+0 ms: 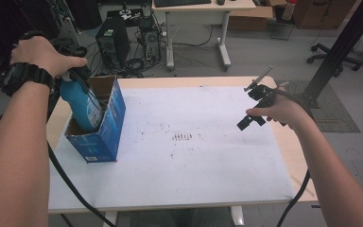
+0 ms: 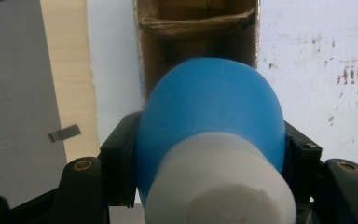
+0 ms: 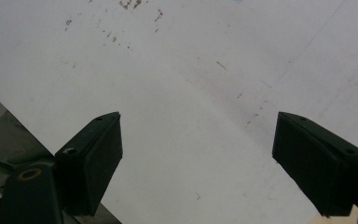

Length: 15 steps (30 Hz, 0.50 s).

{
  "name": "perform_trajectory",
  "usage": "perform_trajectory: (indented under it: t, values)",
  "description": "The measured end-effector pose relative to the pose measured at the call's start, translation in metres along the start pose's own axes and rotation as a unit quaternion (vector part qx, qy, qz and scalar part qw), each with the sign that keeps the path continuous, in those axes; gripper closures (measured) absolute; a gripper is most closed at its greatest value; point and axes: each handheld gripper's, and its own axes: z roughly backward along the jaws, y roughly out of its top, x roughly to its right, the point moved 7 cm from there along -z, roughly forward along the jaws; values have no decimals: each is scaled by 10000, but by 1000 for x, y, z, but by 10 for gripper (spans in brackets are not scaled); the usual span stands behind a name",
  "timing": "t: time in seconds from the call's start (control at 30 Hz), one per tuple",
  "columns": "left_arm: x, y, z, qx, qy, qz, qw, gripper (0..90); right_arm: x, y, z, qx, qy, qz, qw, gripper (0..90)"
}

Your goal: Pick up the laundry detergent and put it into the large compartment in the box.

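A blue bottle (image 1: 81, 105) with a white cap (image 2: 219, 186) stands partly inside an open blue cardboard box (image 1: 105, 130) at the table's left side. My left gripper (image 1: 73, 75) is shut on the bottle (image 2: 209, 112) near its shoulder, its black jaws pressing both sides. The box's brown inside (image 2: 196, 42) lies just beyond the bottle. My right gripper (image 1: 253, 106) hovers over the right part of the white mat, open, with nothing between its fingers (image 3: 93, 158).
A white mat (image 1: 184, 146) with small brown stains covers the wooden table (image 1: 298, 156). Beyond the table's far edge stand a computer tower (image 1: 112, 40), cables, a desk and an office chair. A black post (image 1: 340, 47) rises at the right.
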Motion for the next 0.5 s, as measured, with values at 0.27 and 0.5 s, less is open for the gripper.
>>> perform_trajectory:
  t: [0.27, 0.5]
  values:
    - [0, -1, -14, -79, -56, 10, 10000, 369, 0, 1, -1, -2, -9, 11, 10000, 161]
    - [3, -1, -27, -137, -75, -2, 9999, 370, 0, 1, -2, -25, 5, 1, 10000, 161]
